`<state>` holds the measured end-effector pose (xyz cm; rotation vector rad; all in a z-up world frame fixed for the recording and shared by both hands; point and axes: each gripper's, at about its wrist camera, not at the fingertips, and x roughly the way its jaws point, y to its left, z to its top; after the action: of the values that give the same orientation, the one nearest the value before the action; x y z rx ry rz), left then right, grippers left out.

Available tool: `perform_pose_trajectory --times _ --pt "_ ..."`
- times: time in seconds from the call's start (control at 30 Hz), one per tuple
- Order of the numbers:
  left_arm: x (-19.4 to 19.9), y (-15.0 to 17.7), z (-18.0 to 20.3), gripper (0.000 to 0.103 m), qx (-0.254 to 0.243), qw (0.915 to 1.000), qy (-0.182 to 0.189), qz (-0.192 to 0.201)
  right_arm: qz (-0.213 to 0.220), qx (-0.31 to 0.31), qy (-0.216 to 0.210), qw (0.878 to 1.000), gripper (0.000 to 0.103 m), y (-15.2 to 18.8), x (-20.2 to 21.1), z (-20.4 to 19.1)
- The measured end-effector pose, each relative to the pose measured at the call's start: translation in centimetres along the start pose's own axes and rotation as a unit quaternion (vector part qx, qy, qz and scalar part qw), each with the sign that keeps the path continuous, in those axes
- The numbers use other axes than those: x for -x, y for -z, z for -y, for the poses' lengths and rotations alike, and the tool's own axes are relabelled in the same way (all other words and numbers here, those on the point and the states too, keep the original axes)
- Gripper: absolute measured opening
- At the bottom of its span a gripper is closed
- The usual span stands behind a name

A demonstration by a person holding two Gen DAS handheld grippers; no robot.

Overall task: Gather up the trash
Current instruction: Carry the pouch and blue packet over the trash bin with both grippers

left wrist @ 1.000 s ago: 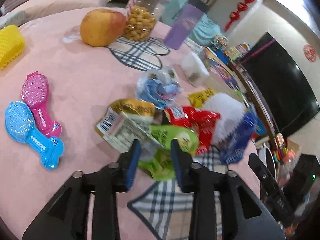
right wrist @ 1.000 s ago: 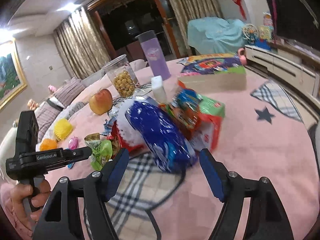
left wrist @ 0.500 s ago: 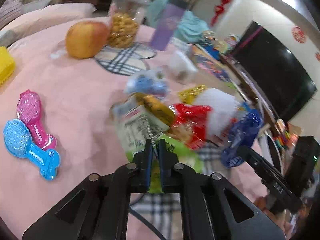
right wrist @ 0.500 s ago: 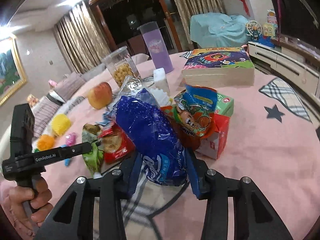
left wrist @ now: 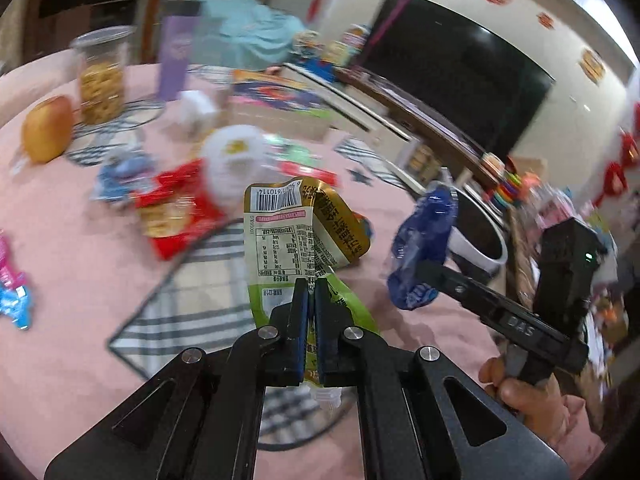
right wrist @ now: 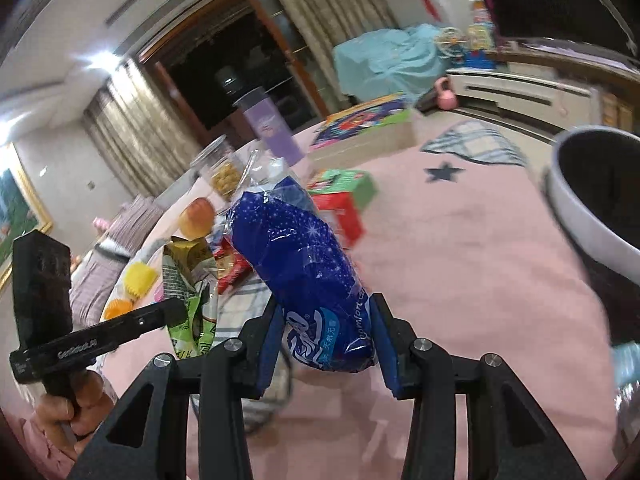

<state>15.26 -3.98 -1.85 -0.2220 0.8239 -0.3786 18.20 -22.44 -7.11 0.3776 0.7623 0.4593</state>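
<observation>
My left gripper (left wrist: 311, 292) is shut on a green and gold snack wrapper (left wrist: 288, 240), which hangs clear of the pink tablecloth (left wrist: 80, 280). The right wrist view shows the same wrapper (right wrist: 192, 280) at the left, beside the left gripper (right wrist: 176, 308). My right gripper (right wrist: 326, 328) is shut on a blue plastic packet (right wrist: 304, 264), lifted off the table. In the left wrist view that packet (left wrist: 420, 248) hangs beside a white bin with a dark inside (left wrist: 480, 248). The bin's rim (right wrist: 592, 200) fills the right edge of the right wrist view.
A red wrapper (left wrist: 172, 216), a white item (left wrist: 236, 160) and a blue wrapper (left wrist: 120, 172) lie on the table. Behind them stand an apple (left wrist: 48, 128), a snack jar (left wrist: 102, 76), a purple bottle (left wrist: 176, 60) and a flat colourful box (right wrist: 360, 132). A red and green carton (right wrist: 344, 200) is near.
Both grippers closed on their items, the left on the green wrapper and the right on the blue packet. Both lifted them and swung right, and the bin came into view.
</observation>
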Motion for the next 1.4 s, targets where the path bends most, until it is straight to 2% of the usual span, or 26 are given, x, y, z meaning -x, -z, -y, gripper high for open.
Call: perform_pose_trajectory --times 0.27,0.5,0.7,1.0,1.4 --pt "-3.3 0.5 6.3 0.002 -0.059 0.9973 0.035 -0.027 0.018 -0.062 0.028 0.998 0.043 0.8 3.5 4.5" --pt "-5.6 0.4 9.5 0.002 -0.097 0.9938 0.037 -0.04 0.04 -0.09 0.042 0.994 0.043 0.6 5.5 6.9" --pt "-7.3 0.0 10.6 0.002 -0.104 0.9925 0.037 -0.053 0.048 -0.11 0.042 0.992 0.043 0.9 6.2 8.5" --pt "-8.9 -1.2 13.2 0.002 -0.124 0.9892 0.055 -0.056 0.07 -0.117 0.067 0.988 0.043 0.1 8.6 10.7" --pt "-11.3 -4.8 18.1 0.002 -0.156 0.9831 0.084 -0.047 0.097 -0.137 0.102 0.981 0.043 -2.3 11.0 14.5"
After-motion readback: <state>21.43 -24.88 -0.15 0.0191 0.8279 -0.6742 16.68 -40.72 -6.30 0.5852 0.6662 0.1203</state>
